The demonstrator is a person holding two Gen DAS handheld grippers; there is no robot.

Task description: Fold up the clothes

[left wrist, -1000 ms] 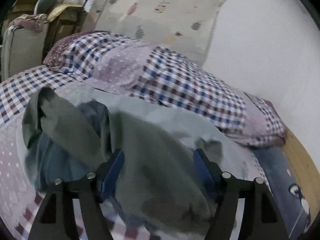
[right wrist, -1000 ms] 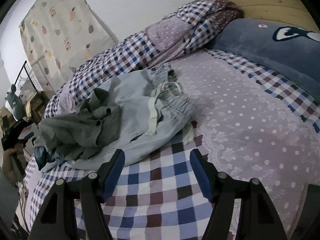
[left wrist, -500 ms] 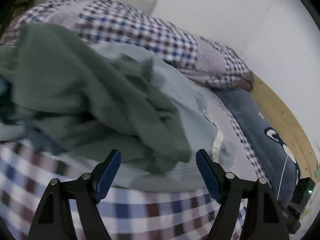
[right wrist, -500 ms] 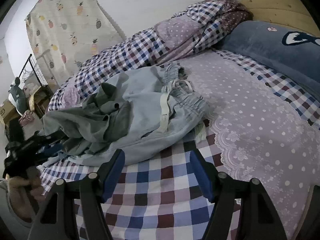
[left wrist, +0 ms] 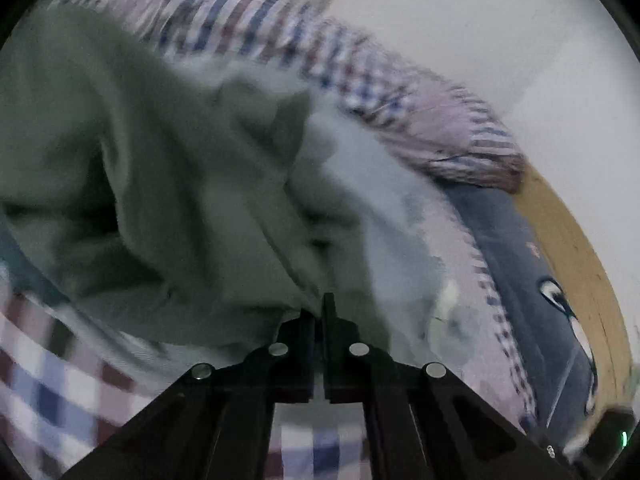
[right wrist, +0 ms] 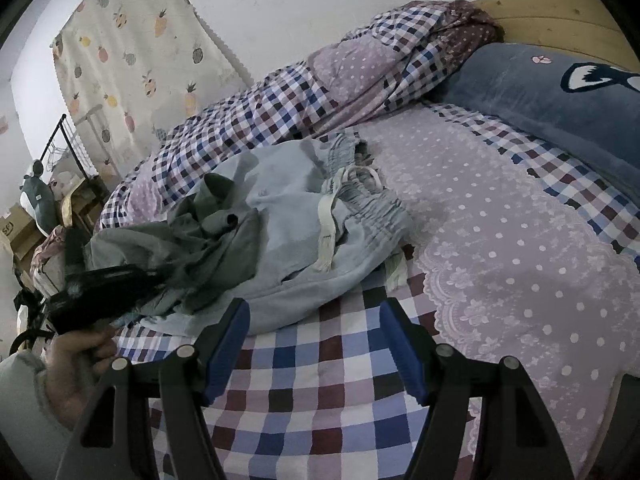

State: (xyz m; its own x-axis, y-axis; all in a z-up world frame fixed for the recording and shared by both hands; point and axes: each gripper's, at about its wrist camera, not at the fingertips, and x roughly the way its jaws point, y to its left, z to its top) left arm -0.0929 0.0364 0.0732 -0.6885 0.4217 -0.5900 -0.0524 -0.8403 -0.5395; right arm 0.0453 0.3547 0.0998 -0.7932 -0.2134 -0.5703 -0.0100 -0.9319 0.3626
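Left gripper [left wrist: 323, 312] now clamped on green garment [left wrist: 168, 184] (jaws previously apart).

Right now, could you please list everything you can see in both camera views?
Green garment: one, grey-green, crumpled on the bed's left.
Drawstring trousers: one, pale blue, under and beside it.
Quilt: one, checked and dotted, along the wall.
Pillow: one, dark blue, by the wooden headboard.
Pineapple curtain: one, cream, far left.
Left gripper: black, jaws shut on the green garment.
Right gripper: blue pads, jaws open, empty.
Hand: one, holding the left gripper.
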